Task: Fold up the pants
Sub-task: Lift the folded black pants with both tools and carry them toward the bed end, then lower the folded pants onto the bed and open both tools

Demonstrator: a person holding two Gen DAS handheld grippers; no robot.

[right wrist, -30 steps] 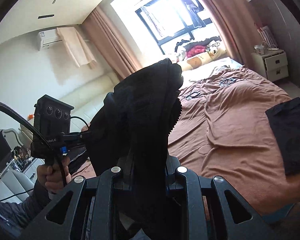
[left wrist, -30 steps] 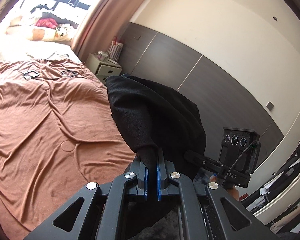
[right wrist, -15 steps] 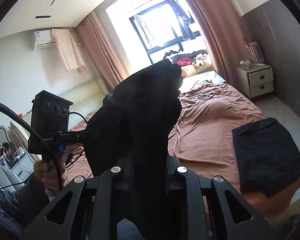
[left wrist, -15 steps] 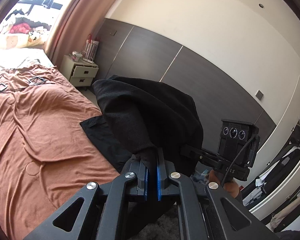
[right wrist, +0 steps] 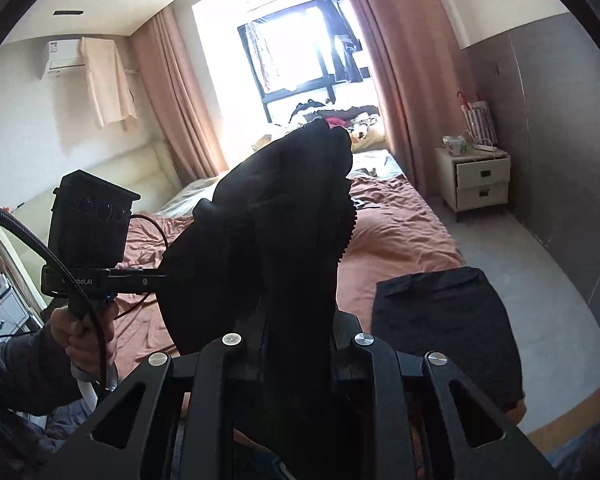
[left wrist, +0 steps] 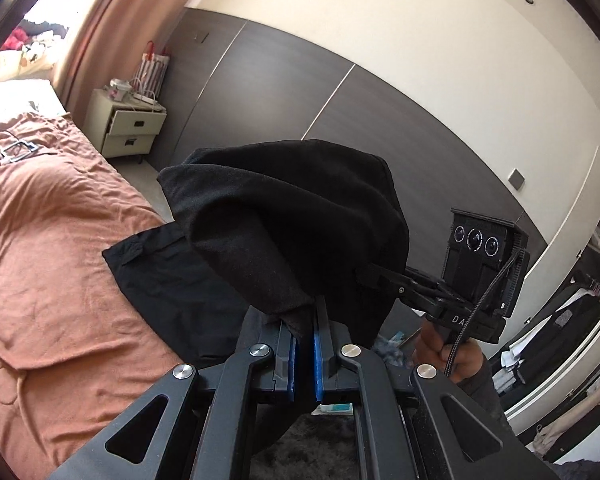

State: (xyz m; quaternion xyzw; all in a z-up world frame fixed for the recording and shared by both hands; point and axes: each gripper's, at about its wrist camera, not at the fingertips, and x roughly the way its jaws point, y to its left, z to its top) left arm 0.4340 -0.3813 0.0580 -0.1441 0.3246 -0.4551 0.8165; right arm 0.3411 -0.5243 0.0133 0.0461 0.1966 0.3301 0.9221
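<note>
Black pants [left wrist: 284, 224] hang bunched between both grippers, held up in the air beside the bed. My left gripper [left wrist: 305, 320] is shut on one part of the fabric, pinched between its blue pads. My right gripper [right wrist: 296, 328] is shut on another part, and the cloth [right wrist: 276, 232] drapes over its fingers and hides them. Each gripper shows in the other's view: the right one [left wrist: 388, 276] to the right, the left one [right wrist: 148, 278] to the left. A folded black garment [right wrist: 444, 320] lies on the bed's near corner; it also shows in the left wrist view [left wrist: 160, 276].
The bed [left wrist: 48, 264] has a wrinkled rust-brown cover, with clothes hangers [left wrist: 16, 150] lying on it. A cream nightstand [right wrist: 480, 182] stands by the dark panelled wall [left wrist: 284, 96]. Grey floor [right wrist: 548, 280] runs alongside the bed. A window with curtains [right wrist: 296, 56] is at the far end.
Both grippers have swung with the pants toward the bed's near corner. The folded black garment has come further into both views. The grips have not changed.
</note>
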